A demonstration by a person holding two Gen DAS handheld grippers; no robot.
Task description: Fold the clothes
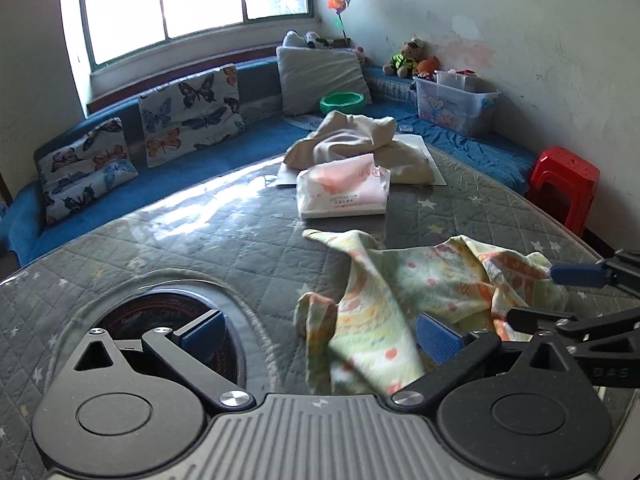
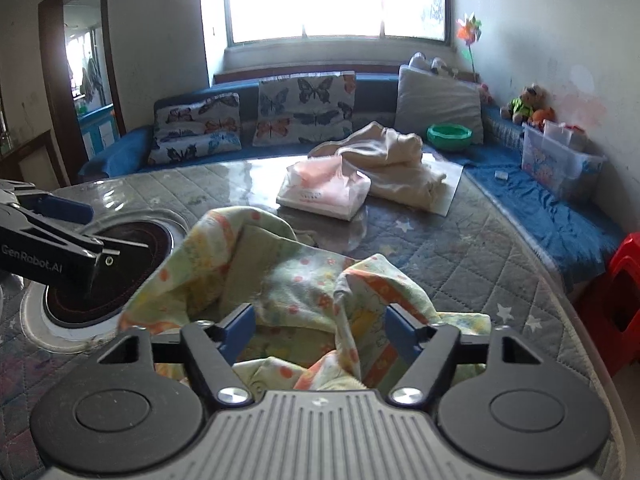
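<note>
A crumpled yellow-green child's garment with orange print lies on the quilted grey table. My left gripper is open over its left end; a fold of the cloth hangs just inside the right pad, and the left pad is over bare table. My right gripper is open too, with the bunched garment rising between its blue pads. Each gripper shows in the other's view: the right gripper at the garment's right edge, the left gripper at the far left.
A round black hotplate is sunk in the table beneath the left gripper. Behind the garment lie a tissue pack and a beige heap of clothes. A blue bench with cushions, a green bowl and a plastic box surrounds the table; a red stool stands right.
</note>
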